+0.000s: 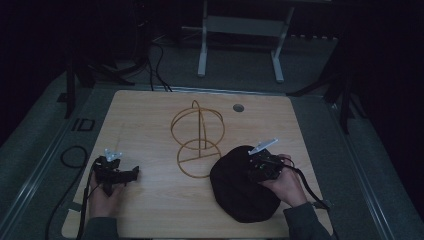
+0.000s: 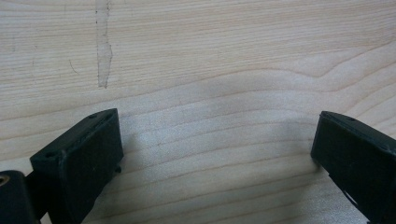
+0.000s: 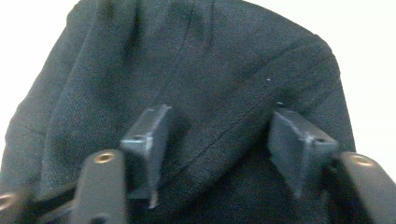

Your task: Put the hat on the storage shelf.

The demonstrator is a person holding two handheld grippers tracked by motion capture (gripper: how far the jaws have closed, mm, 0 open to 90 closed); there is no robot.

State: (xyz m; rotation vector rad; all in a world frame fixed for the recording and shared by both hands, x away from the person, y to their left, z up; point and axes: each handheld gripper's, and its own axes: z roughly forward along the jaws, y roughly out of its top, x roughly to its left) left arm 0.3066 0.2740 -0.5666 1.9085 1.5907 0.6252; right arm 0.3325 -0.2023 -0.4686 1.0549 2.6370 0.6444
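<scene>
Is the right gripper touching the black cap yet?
Touching. In the right gripper view the right gripper has its open jaws pressed against the black cap, with fabric bunched between them.

On the table [image 1: 150, 210]: wire stand [image 1: 198, 137] at centre, cloth cap [image 1: 235, 192] just right & nearer the person, touching its base ring, right gripper [image 1: 263, 167] on the cap, left gripper [image 1: 120, 175] well apart at left.
</scene>
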